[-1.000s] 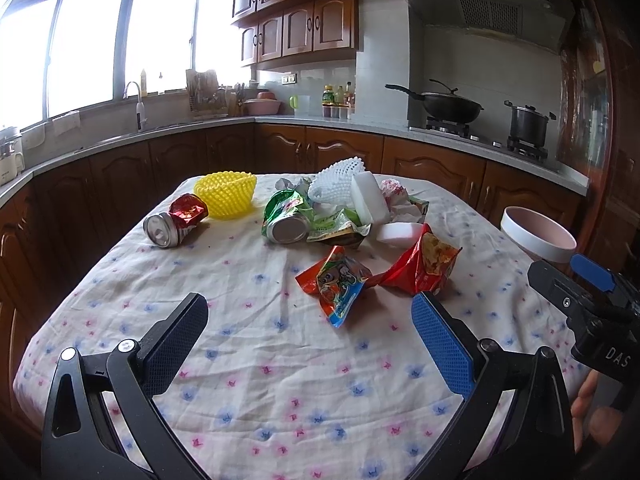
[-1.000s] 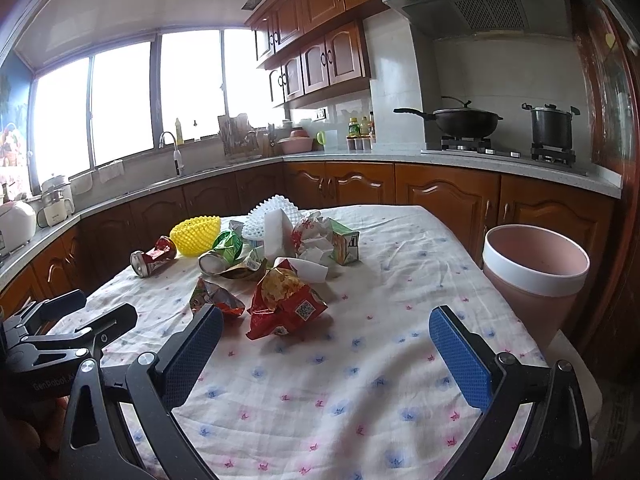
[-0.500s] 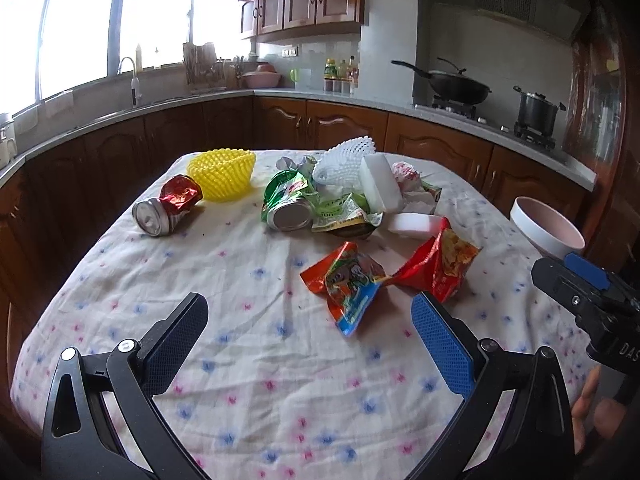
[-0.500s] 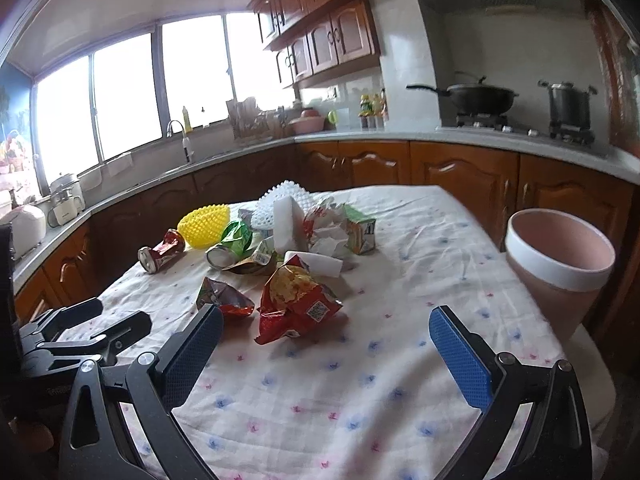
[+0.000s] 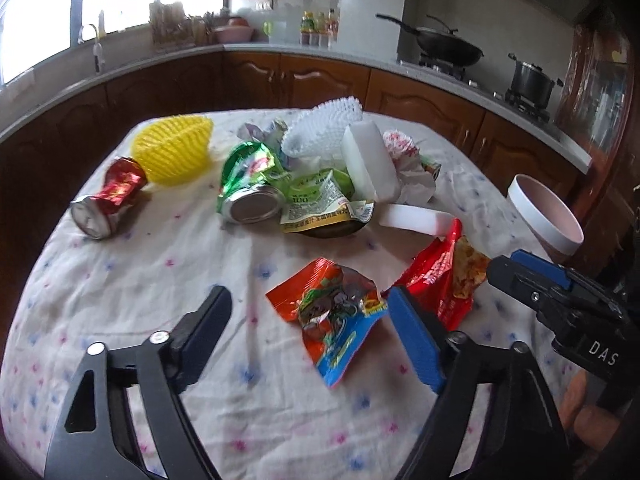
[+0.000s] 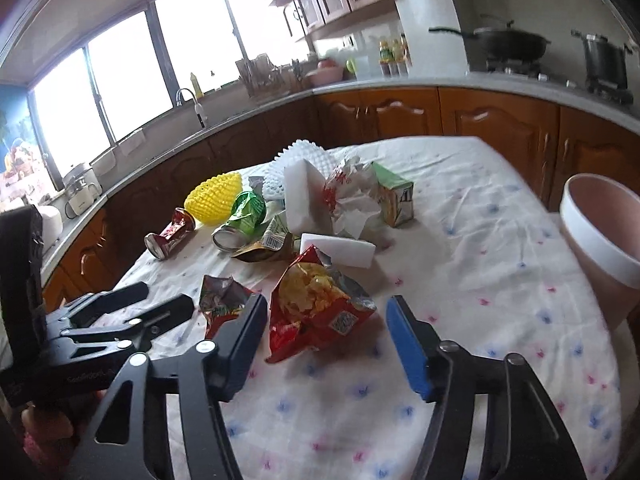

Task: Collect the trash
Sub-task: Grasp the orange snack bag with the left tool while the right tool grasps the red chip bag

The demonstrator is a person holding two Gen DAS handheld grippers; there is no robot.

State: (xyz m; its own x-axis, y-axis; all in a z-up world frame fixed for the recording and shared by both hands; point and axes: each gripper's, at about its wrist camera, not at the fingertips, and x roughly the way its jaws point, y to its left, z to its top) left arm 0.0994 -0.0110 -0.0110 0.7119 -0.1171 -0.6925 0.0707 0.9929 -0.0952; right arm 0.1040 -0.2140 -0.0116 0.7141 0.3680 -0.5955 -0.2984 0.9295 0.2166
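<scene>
Trash lies on a floral tablecloth (image 5: 168, 280). My left gripper (image 5: 308, 332) is open, its jaws either side of an orange and blue snack wrapper (image 5: 336, 316). My right gripper (image 6: 324, 332) is open around a red chip bag (image 6: 316, 312), which also shows in the left wrist view (image 5: 444, 276). Farther back lie a crushed red can (image 5: 108, 204), a crushed green can (image 5: 248, 184), a yellow foam net (image 5: 176, 152), a white foam net (image 5: 320, 132), white foam blocks (image 5: 368, 164), crumpled paper (image 6: 352, 196) and a green carton (image 6: 394, 198).
A pink bin with a white rim (image 6: 604, 232) stands off the table's right edge and shows in the left wrist view (image 5: 544, 216). Kitchen counters, a sink (image 6: 192, 108) and a stove with a wok (image 5: 444, 48) and a pot (image 5: 532, 76) ring the table.
Both grippers have moved forward and down toward the table. The left one now brackets the orange wrapper and the right one brackets the red chip bag. Both jaw gaps look narrower.
</scene>
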